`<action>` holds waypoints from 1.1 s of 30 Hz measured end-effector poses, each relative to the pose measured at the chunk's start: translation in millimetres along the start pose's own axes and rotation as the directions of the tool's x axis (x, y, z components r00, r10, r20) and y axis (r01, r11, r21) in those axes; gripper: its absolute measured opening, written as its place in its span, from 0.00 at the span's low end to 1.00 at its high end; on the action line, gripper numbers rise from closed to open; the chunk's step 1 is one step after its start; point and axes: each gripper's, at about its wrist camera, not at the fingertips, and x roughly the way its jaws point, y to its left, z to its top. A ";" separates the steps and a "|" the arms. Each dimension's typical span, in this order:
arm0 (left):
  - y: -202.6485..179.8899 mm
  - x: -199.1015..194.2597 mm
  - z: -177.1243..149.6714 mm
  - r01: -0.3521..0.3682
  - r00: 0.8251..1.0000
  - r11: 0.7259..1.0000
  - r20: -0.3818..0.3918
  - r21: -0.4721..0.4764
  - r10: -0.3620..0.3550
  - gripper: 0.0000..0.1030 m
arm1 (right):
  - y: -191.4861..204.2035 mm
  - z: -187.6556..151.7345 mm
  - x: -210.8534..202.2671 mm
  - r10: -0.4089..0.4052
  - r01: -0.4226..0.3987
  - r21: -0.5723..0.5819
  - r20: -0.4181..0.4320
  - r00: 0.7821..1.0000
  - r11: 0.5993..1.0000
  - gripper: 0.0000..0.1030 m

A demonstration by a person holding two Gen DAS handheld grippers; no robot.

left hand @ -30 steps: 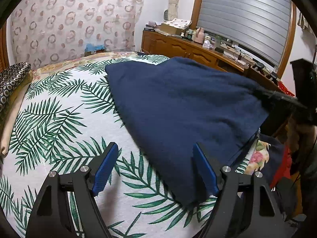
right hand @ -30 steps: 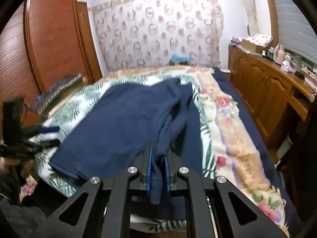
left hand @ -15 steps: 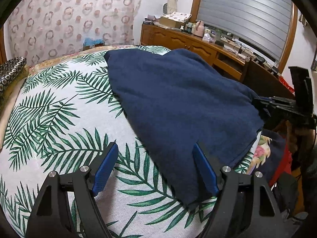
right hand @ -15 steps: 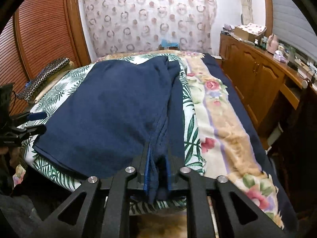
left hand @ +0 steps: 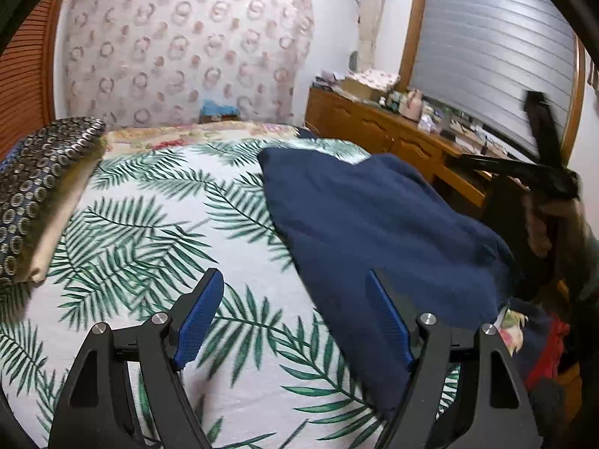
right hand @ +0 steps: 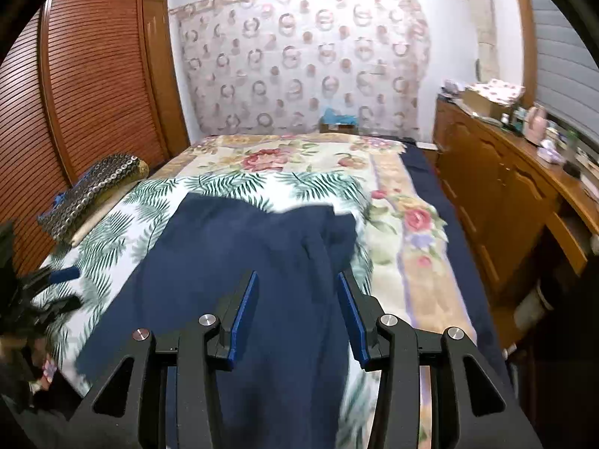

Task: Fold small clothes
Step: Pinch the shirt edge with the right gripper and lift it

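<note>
A dark navy garment [left hand: 367, 232] lies spread on the palm-leaf bed sheet [left hand: 149, 232], its near edge hanging at the bed's foot. My left gripper [left hand: 295, 318] is open and empty; its right finger sits over the garment's near-left edge. In the right wrist view the same garment [right hand: 239, 262] lies flat with a bunched fold on its right side. My right gripper [right hand: 299, 314] is open and empty just above the garment's near part. The right gripper also shows raised at the far right of the left wrist view [left hand: 539, 172].
A dark patterned pillow [left hand: 33, 187] lies at the bed's left edge. A wooden dresser [right hand: 498, 194] with clutter runs along the right wall. A louvred wooden wardrobe [right hand: 86, 86] stands left. A floral blanket [right hand: 397, 224] covers the bed's right side. Red and dark clothes [left hand: 543, 348] lie below the bed's foot.
My right gripper has opened and let go of the navy garment, which has dropped onto the bed, and it has lifted away. My left gripper stayed open and tilted up slightly.
</note>
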 end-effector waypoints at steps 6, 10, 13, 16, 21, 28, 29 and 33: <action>4.5 -1.0 -0.9 -0.006 1.000 1.000 0.005 -0.002 0.006 0.76 | -19.5 37.7 80.0 -0.032 0.039 0.063 -0.107 0.994 0.997 0.44; 6.4 -1.4 -1.8 -0.003 1.000 1.000 0.006 -0.005 0.003 0.76 | -32.4 47.3 123.4 -0.032 0.054 0.112 -0.188 0.982 0.992 0.44; 6.1 -0.3 -3.7 0.003 1.000 1.000 0.002 -0.011 -0.003 0.76 | -40.2 44.9 140.3 -0.001 0.032 0.146 -0.213 0.977 0.989 0.44; 5.1 1.0 -5.5 0.005 1.000 1.000 -0.007 -0.013 -0.005 0.76 | -45.1 48.4 146.4 0.031 0.004 0.171 -0.204 0.978 0.985 0.26; 3.3 2.3 -6.6 0.015 1.000 1.000 -0.012 -0.009 -0.015 0.76 | -47.1 58.2 120.2 0.065 -0.050 0.143 -0.109 0.992 0.989 0.07; 0.9 5.7 -8.0 0.021 0.999 1.000 -0.025 -0.003 -0.021 0.76 | -50.7 55.2 112.5 -0.112 0.127 0.130 -0.117 0.987 0.983 0.07; 0.1 5.8 -8.3 0.022 0.999 1.000 -0.027 0.002 -0.022 0.76 | -46.7 54.4 113.6 -0.115 0.129 0.112 -0.120 0.986 0.985 0.07; -2.5 6.4 -7.8 0.020 0.999 1.000 -0.035 0.015 -0.019 0.76 | -32.7 47.4 95.2 -0.137 0.141 0.036 -0.096 0.986 0.989 0.31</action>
